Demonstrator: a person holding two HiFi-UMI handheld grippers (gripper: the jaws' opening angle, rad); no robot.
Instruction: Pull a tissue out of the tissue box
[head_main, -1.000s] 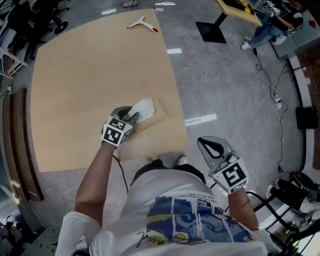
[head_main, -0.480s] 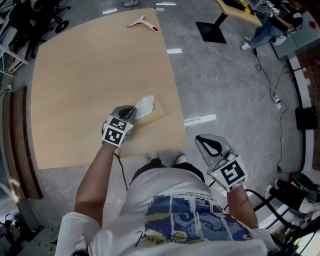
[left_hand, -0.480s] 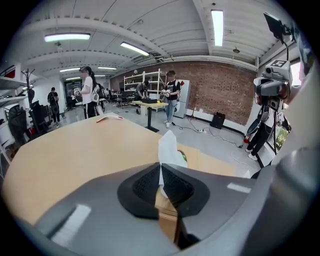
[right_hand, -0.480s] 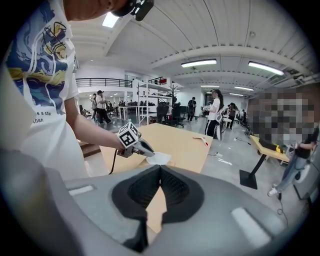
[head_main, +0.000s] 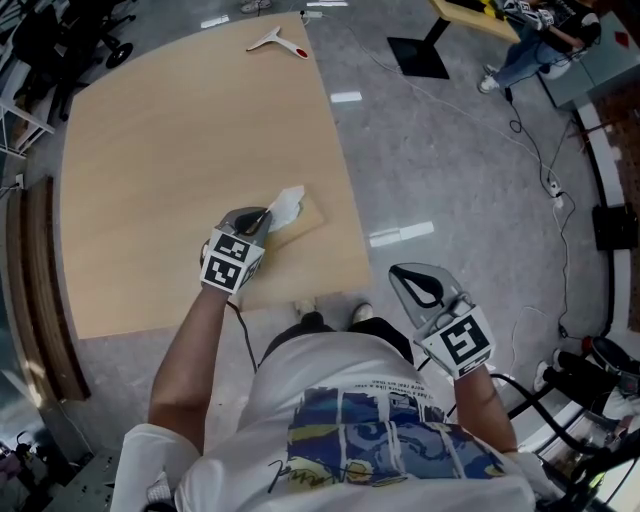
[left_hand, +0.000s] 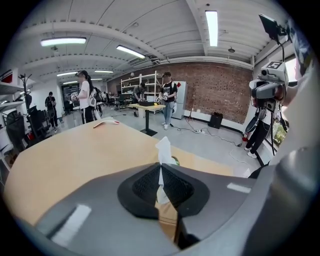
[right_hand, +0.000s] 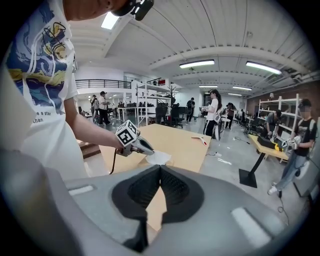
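Observation:
A flat brown tissue box (head_main: 308, 217) lies near the wooden table's (head_main: 170, 140) right front corner. A white tissue (head_main: 286, 204) stands up out of it. My left gripper (head_main: 264, 221) is shut on that tissue; in the left gripper view the tissue (left_hand: 163, 149) runs up between the closed jaws, with the box (left_hand: 168, 216) below them. The right gripper view shows the left gripper (right_hand: 144, 146) and the tissue (right_hand: 159, 158) from the side. My right gripper (head_main: 421, 287) hangs off the table over the floor, shut and empty, its jaw tips (right_hand: 160, 168) meeting.
A white tool with a red end (head_main: 282, 41) lies at the table's far edge. A black table base (head_main: 420, 55) and cables (head_main: 540, 160) are on the grey floor to the right. Several people stand in the background (left_hand: 167, 97).
The left gripper's jaws have closed on the tissue. The tissue, bulky a second ago, is now pinched narrow and drawn up a little from the box. The right gripper has stayed still.

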